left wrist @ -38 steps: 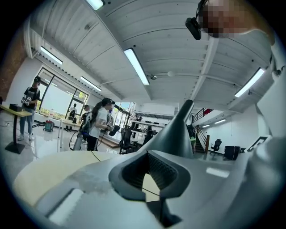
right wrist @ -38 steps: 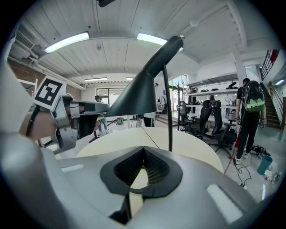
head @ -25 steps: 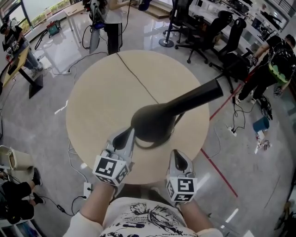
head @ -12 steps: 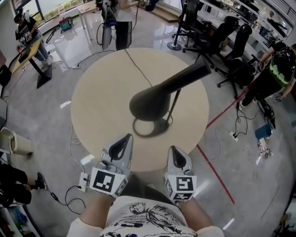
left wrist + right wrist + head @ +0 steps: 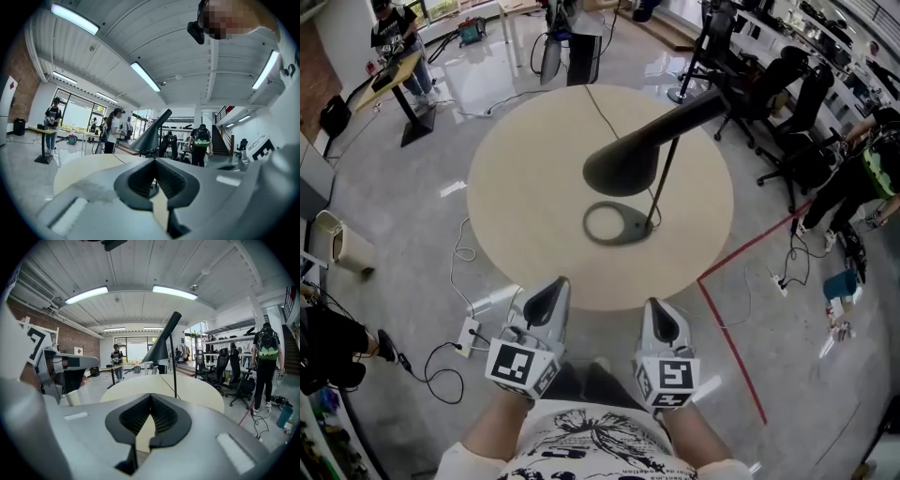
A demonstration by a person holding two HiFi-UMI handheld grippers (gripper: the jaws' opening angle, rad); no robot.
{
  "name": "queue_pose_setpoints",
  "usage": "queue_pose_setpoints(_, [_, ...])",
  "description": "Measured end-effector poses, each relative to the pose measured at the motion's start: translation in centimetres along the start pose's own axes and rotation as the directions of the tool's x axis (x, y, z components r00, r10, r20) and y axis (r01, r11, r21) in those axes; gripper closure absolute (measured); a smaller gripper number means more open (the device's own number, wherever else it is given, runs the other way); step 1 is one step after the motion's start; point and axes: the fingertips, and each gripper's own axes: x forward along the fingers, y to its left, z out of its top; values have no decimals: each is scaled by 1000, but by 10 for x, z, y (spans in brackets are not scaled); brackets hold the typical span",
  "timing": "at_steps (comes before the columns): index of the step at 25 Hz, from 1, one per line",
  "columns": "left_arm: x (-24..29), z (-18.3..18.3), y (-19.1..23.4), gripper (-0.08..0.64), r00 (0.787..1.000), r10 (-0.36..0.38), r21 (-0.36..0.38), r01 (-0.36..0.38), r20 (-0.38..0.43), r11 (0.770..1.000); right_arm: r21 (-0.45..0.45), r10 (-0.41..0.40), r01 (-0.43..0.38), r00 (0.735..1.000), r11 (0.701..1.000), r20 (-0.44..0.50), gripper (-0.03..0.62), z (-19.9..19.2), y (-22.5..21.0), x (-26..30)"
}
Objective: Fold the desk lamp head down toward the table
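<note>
A black desk lamp stands on the round beige table (image 5: 525,187). Its cone head (image 5: 623,169) is tilted, raised above the ring base (image 5: 617,223) on a thin stem (image 5: 664,187). Its cord (image 5: 600,108) runs to the far edge. My left gripper (image 5: 551,292) and right gripper (image 5: 662,319) hover side by side at the table's near edge, short of the lamp, both shut with nothing held. The left gripper view shows the lamp head (image 5: 152,133) beyond the closed left gripper (image 5: 153,161). The right gripper view shows the lamp head (image 5: 159,350) above the closed right gripper (image 5: 150,397).
Office chairs (image 5: 797,103) stand to the right rear. People stand behind the table (image 5: 581,37) and at a desk (image 5: 394,47) at the far left. A power strip (image 5: 471,330) and cables lie on the floor near left, by a bin (image 5: 342,242). A red floor line (image 5: 731,328) runs right.
The view has pulled back from the table. Both grippers, earlier over the tabletop close under the lamp head, now sit at its near edge, and the lamp looks farther away.
</note>
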Motion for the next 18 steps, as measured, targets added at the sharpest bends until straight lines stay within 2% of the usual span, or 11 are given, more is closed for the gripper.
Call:
queue_pose_setpoints(7, [-47, 3, -13, 555, 999, -50, 65, 49, 5, 997, -29, -2, 2, 1000, 1000, 5, 583, -8, 35, -39])
queue_pose_setpoints(10, [-77, 0, -7, 555, 998, -58, 43, 57, 9, 997, -40, -27, 27, 1000, 999, 11, 583, -14, 56, -58])
queue_pose_setpoints(15, [-140, -18, -3, 555, 996, -90, 11, 90, -10, 996, -111, -46, 53, 997, 992, 61, 583, -15, 109, -93])
queue_pose_setpoints(18, [-179, -21, -2, 555, 993, -114, 3, 114, -21, 993, -109, -55, 63, 995, 992, 78, 583, -16, 142, -115])
